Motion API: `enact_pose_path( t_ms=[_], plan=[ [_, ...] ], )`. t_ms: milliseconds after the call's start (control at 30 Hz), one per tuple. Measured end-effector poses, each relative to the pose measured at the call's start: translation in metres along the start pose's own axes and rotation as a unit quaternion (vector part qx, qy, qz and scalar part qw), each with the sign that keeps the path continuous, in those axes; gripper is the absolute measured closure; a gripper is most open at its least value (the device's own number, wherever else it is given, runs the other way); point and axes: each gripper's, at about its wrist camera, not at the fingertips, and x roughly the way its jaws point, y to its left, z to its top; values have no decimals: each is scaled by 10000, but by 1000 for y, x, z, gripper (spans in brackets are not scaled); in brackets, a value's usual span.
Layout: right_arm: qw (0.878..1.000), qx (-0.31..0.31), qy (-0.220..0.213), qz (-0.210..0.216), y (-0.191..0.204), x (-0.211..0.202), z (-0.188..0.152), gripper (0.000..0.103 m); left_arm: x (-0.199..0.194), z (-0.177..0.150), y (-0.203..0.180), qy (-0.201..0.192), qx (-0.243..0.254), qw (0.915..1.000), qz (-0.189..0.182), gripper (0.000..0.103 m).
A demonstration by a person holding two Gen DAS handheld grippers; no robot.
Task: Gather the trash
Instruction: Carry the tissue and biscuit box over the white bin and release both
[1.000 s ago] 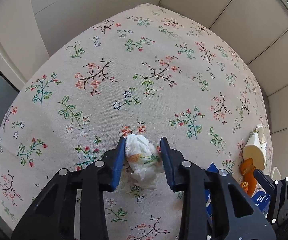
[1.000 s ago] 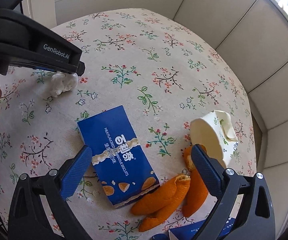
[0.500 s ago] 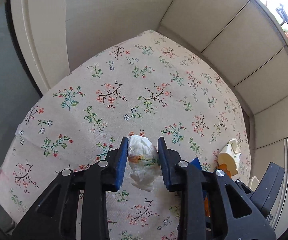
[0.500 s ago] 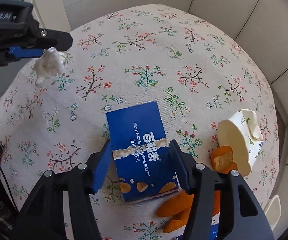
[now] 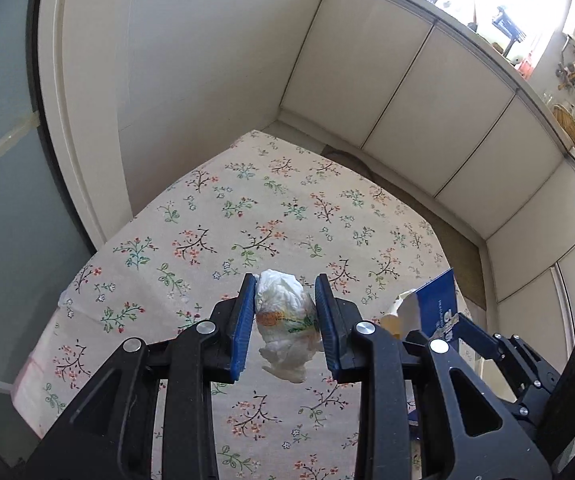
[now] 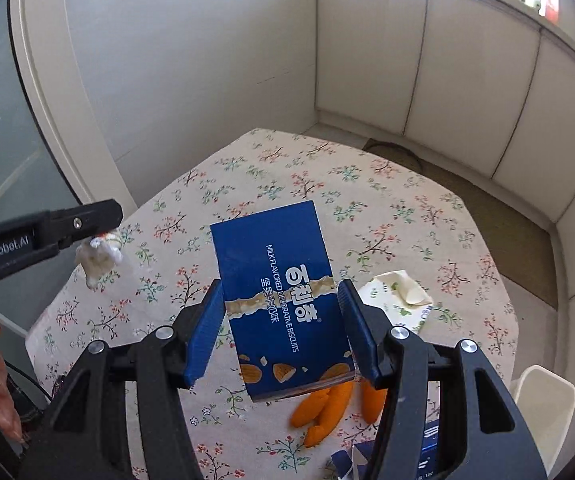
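Clenched between the blue pads of the left tongs (image 5: 285, 322), a crumpled tissue (image 5: 285, 320) is held clear above the floral desk (image 5: 207, 240), presumably for carrying to a bin (none is in view). The biscuit box (image 6: 283, 304) is gripped by its long sides in the right tongs (image 6: 281, 330) and tilted off the cloth. Orange peel (image 6: 323, 412) and a crushed paper cup (image 6: 397, 300) are left below and to the right of those tongs. A second earlier both items lay on the desk, and the right tongs stood wide.
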Motion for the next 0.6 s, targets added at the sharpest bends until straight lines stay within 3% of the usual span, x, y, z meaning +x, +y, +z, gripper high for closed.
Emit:
enact_pose_path(
  t_ms=[100, 367, 600],
  plan=[
    [9993, 230, -224, -207, -16, -18, 0, 46, 1, 0, -21, -34, 107, 9996, -256, 74],
    [9876, 756, -791, -1127, -61, -53, -7, 46, -16, -4, -92, -709, 777, 9931, -512, 74],
    [9774, 932, -927, -1656, -95, -73, -19, 46, -16, -8, -125, -831, 835, 9900, -771, 74]
  ],
)
